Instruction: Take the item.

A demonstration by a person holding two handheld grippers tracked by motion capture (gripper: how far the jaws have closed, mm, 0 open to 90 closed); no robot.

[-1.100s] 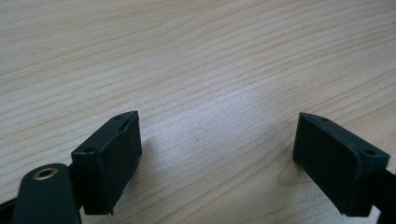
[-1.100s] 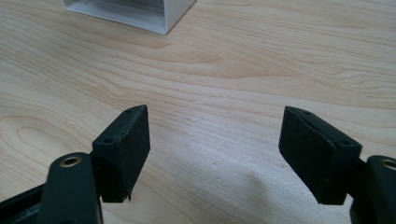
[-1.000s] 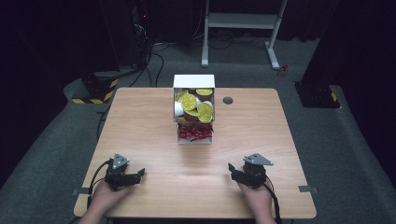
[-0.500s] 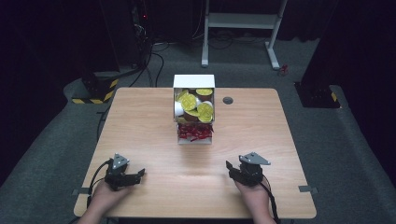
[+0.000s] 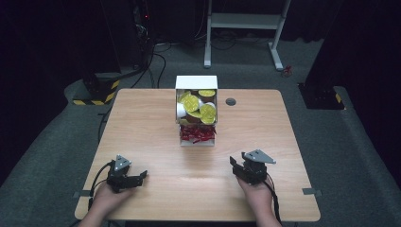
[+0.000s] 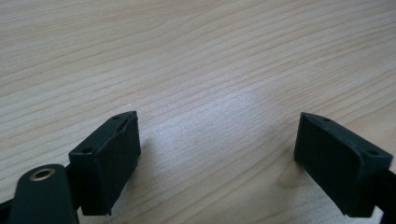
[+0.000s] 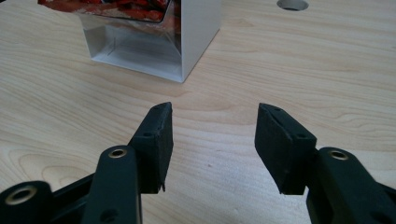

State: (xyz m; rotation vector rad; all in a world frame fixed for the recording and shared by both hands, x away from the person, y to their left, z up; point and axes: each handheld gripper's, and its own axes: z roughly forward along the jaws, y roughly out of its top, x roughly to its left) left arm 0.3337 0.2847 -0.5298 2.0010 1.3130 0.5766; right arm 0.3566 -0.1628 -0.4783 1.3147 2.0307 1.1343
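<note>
Hidden and cut-off parts

The white box [image 7: 154, 42] is cut off by the top edge in the right gripper view; its red packets [image 5: 196, 134] are too small to be identified.

Bare table [image 5: 156, 142] before both grippers; white dispenser box [image 5: 196, 85] blocks centre.

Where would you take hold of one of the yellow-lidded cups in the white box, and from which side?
Probably by its rim, coming in from the box's open front. The white box has a closed top, and the yellow-lidded cups lie tilted in a pile, lids mostly facing forward. The right gripper has just been closing, with nothing between its jaws, and may need to reopen.
</note>
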